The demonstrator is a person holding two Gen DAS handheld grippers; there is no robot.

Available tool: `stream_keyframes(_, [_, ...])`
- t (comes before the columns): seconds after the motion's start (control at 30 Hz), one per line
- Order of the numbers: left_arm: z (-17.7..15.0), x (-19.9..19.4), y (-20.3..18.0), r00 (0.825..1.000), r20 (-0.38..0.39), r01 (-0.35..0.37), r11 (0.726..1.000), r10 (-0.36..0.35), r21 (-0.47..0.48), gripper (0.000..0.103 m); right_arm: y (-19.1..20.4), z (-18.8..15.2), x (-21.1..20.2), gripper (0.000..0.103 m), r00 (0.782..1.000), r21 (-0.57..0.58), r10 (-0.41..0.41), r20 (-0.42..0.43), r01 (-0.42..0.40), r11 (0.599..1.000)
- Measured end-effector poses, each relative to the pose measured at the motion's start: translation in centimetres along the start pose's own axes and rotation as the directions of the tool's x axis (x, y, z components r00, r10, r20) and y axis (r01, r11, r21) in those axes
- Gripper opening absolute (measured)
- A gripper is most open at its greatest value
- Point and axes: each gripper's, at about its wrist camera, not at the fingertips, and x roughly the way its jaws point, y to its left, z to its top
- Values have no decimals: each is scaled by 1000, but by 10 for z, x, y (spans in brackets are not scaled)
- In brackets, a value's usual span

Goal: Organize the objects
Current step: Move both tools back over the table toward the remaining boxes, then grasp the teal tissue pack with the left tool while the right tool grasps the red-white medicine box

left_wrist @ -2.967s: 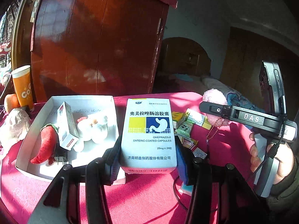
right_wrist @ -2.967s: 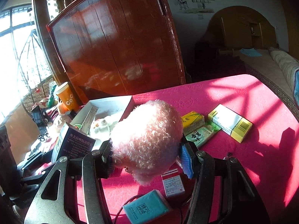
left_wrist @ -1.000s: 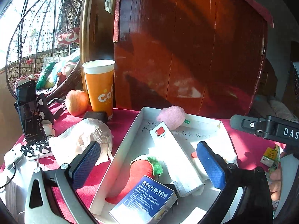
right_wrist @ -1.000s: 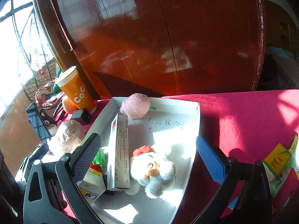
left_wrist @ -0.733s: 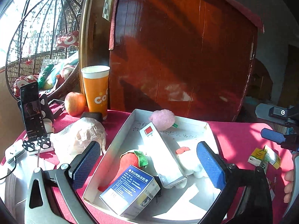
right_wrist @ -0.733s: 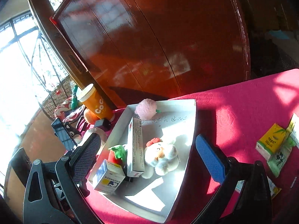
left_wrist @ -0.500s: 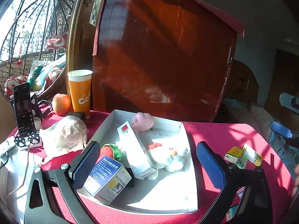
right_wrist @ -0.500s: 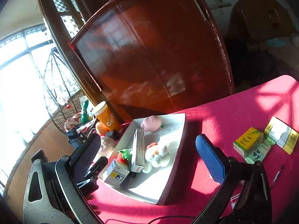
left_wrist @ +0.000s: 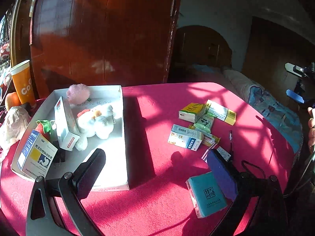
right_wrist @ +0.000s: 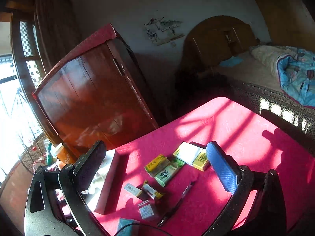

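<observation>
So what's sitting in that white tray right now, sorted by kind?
Soft toys: 3 (pink pompom, white chick, red strawberry)
Cardboard boxes: 2 (blue-and-white box, long white box)
Small black object: 1
Total: 6

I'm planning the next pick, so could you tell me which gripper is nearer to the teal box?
Left. The left gripper is low over the cloth, its right finger right beside the teal box. The right gripper is held higher, with the box at its view's bottom edge.
</observation>
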Motion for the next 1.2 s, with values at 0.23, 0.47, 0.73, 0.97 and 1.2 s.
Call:
stream_keyframes(0.23, [-36,35,-49,985,-171,55,990,-33,129,103,-5,-50,54,87,968,-198,-56,-245,6,980])
stream_keyframes(0.47, [-48,47,-64,976,-216,49,983,-10,179,98,32,-111,102,70,902,-290,11,-431,-150,945])
stream_keyframes(0.73, [-59,62,-62,960,-281,60,982,-8,177,71,41,-141,128,57,866,-339,-32,-499,-161,927])
stream_keyframes(0.97, [-58,56,-55,964,-263,72,986,-30,152,50,34,-152,132,33,859,-341,-58,-509,-139,930])
stream_keyframes(1.2, [-46,35,-55,985,-170,54,986,-27,157,49,31,-135,112,32,895,-328,-44,-443,-116,938])
